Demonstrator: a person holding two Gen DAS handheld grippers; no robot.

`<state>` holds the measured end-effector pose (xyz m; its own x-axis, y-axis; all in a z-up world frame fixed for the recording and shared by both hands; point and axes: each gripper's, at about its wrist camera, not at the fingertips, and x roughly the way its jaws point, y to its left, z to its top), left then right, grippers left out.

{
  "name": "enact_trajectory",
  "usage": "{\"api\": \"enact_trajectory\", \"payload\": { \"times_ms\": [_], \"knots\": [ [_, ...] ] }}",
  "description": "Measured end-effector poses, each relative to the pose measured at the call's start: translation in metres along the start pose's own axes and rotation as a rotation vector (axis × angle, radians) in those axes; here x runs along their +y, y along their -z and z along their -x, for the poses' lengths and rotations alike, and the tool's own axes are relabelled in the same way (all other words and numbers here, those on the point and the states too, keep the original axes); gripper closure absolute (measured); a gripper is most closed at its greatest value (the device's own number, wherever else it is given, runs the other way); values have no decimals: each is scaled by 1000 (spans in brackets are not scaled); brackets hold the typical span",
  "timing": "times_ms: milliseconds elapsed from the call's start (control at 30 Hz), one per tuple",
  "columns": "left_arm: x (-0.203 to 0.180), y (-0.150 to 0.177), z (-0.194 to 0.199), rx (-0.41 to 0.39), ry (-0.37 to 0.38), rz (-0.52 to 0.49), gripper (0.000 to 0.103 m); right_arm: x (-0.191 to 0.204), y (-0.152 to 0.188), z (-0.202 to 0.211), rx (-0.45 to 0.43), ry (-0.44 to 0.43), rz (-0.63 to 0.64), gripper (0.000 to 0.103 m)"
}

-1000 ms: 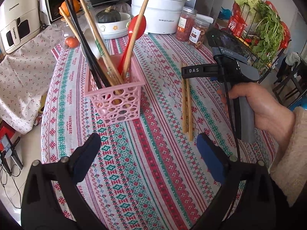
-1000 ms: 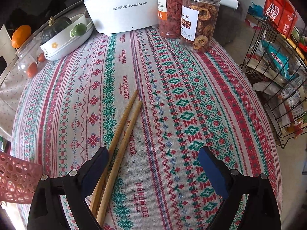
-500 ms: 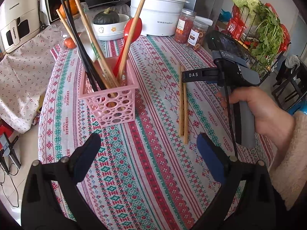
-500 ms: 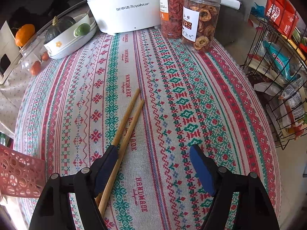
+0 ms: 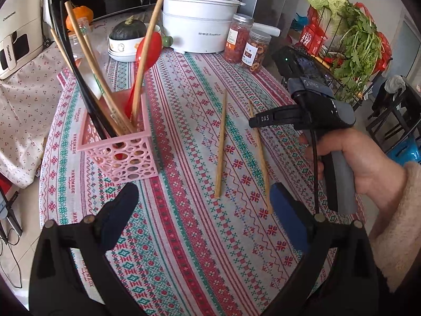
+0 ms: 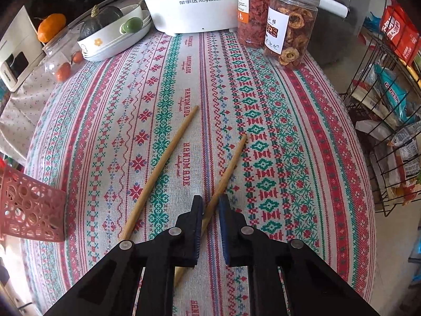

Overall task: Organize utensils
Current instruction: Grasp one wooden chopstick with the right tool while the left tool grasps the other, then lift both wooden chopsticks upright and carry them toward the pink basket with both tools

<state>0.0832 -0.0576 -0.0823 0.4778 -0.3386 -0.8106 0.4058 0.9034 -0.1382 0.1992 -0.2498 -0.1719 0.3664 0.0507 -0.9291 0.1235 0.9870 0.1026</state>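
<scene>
Left wrist: left gripper [image 5: 200, 210] spread, empty; pink basket [image 5: 123, 155] at 11 o'clock, loose chopstick [image 5: 220, 147] at 12. Right wrist: right gripper [image 6: 210, 226] pinching second chopstick [image 6: 226, 173], long axis toward 1 o'clock.

The worktop [image 6: 302, 137] wore a striped, embroidered cloth in red, green and white, and two wooden chopsticks lay on it near the middle, the left chopstick [image 6: 160, 168] flat and apart from the right chopstick [image 6: 231, 163]. A pink perforated basket [image 5: 126, 152] stood on the cloth to their left. Along the far edge sat a white Royalstar cooker [image 6: 189, 2], two lidded jars of dried fruit [image 6: 286, 31] and a stack of white bowls [image 6: 115, 39] holding a dark green squash [image 6: 100, 18].
</scene>
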Motion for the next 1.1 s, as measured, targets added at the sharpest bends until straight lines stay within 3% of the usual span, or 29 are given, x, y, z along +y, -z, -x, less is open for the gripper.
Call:
{"api": "enact_trajectory", "payload": {
  "times_ms": [133,333,433,667,767,867,933,967,1033,1100],
  "knots": [
    [-29,-10,-18,22,-4,-67,23,-27,12,9,33,-95,-61,96],
    [-66,-42,-67,93,-13,-134,48,-64,20,35,22,-170,-111,96],
    [-74,-68,-98,116,-63,-149,56,-78,24,45,14,-198,-125,96],
    [-73,-112,-160,196,-126,-129,67,-98,23,60,-10,-252,-161,96],
    [-73,-117,-173,214,-160,-143,67,-100,20,59,-11,-261,-165,96],
    [-65,-118,-193,274,-178,-103,67,-104,24,62,-6,-264,-164,96],
    [-60,-119,-192,267,-164,-64,68,-104,25,61,-2,-261,-162,96],
    [-58,-118,-191,265,-146,-51,71,-104,25,61,0,-260,-161,96],
    [-58,-114,-187,265,-121,-45,89,-104,27,61,2,-257,-162,96],
    [-61,-108,-182,265,-141,-79,95,-105,29,62,0,-251,-162,96]
  ]
}}
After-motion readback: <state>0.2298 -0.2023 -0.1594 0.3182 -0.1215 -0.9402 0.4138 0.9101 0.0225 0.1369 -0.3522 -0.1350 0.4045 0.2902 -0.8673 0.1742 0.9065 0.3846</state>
